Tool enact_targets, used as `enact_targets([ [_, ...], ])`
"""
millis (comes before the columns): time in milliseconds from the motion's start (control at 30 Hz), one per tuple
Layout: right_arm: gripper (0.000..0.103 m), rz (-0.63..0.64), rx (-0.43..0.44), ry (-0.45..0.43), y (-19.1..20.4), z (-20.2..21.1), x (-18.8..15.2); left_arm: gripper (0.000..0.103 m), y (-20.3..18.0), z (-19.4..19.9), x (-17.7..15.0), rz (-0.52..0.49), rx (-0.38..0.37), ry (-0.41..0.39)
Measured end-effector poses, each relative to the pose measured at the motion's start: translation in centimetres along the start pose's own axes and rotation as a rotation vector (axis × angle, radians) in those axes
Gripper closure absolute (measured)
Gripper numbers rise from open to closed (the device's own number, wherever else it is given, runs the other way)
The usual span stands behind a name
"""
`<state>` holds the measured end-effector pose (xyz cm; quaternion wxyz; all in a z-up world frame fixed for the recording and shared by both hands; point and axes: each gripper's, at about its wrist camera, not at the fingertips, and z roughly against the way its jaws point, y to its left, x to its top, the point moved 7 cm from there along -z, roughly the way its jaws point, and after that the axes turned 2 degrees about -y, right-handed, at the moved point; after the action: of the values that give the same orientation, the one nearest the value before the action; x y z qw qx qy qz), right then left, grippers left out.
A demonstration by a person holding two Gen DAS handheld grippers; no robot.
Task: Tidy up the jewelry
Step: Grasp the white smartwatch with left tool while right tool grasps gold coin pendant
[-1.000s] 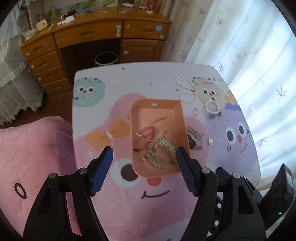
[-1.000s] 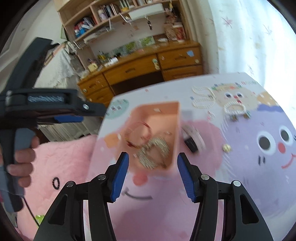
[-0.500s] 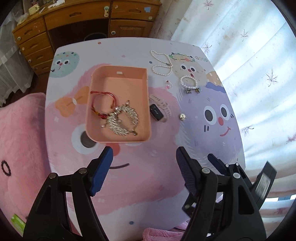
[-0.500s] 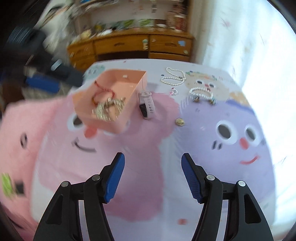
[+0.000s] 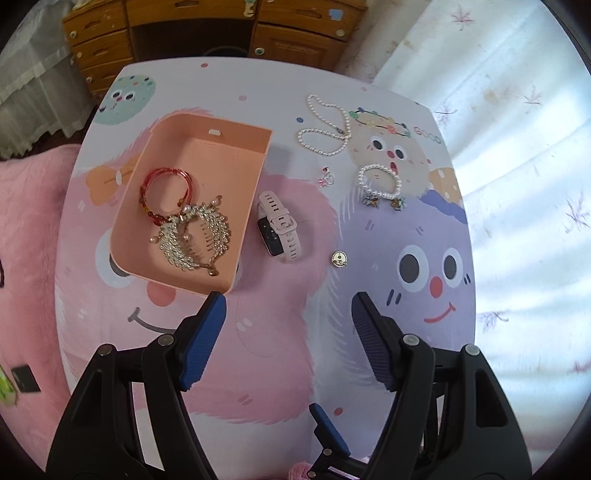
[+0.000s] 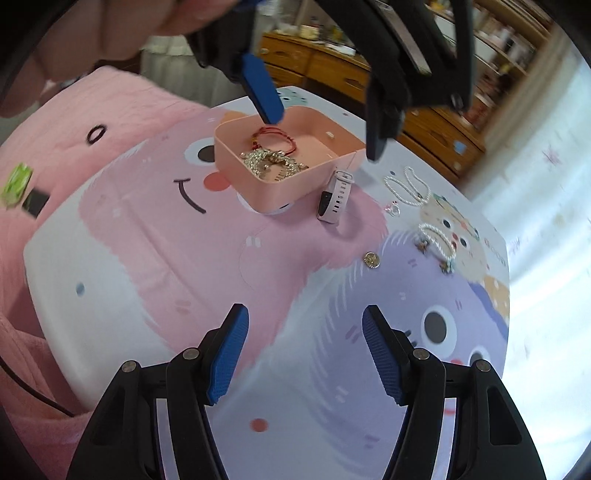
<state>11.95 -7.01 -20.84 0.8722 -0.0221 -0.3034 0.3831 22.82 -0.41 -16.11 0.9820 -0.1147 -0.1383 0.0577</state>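
A peach tray (image 5: 255,192) (image 6: 273,192) on the cartoon-print table holds a red cord bracelet (image 5: 166,184) and a gold leaf hair comb (image 5: 195,236). Right of it lie a pink smartwatch (image 5: 280,229) (image 6: 334,199), a small gold round piece (image 5: 339,258) (image 6: 371,259), a pearl necklace (image 5: 325,127) (image 6: 408,188), a pearl bracelet with charms (image 5: 380,184) (image 6: 437,242) and a small ring (image 5: 327,177). My left gripper (image 5: 288,317) (image 6: 325,99) is open, hovering above the table near the tray. My right gripper (image 6: 304,332) is open and empty over the table's near part.
The table (image 5: 258,369) stands between a pink plush bedspread (image 5: 26,221) at left and white curtains (image 5: 517,147) at right. A wooden desk with drawers (image 5: 207,22) stands beyond the far edge. My right gripper's tip shows low in the left wrist view (image 5: 328,432).
Both grippers have shifted right and lifted back from the tray. The left gripper now hangs over the tray in the right wrist view. Both stay open and empty.
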Motion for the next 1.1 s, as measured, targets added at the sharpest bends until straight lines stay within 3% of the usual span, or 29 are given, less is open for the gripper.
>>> enact_targets([
  [233, 0.038, 0.039, 0.055, -0.076, -3.5, -3.1, -0.8, 0.044, -0.5, -3.7, 0.9, 0.073, 0.046, -0.013],
  [367, 0.040, -0.102, 0.082, -0.095, -6.8, -5.6, -1.0, 0.051, -0.4, -5.6, 1.4, 0.103, 0.085, -0.018],
  [500, 0.049, -0.225, 0.099, -0.089, -9.0, -8.0, -1.1, 0.061, 0.0, -7.0, 2.0, 0.129, 0.115, -0.009],
  [833, 0.059, -0.191, 0.105, -0.104, -9.3, -11.8, 0.3, 0.074, 0.2, -9.1, 3.1, 0.102, 0.180, 0.003],
  [967, 0.064, -0.194, 0.104, -0.119, -9.5, -12.6, 1.1, 0.090, 0.0, -9.3, 3.7, 0.088, 0.187, -0.006],
  [1100, 0.073, -0.213, 0.122, -0.120, -9.6, -12.7, 1.4, 0.090, -0.7, -8.3, 4.5, 0.070, 0.167, -0.039],
])
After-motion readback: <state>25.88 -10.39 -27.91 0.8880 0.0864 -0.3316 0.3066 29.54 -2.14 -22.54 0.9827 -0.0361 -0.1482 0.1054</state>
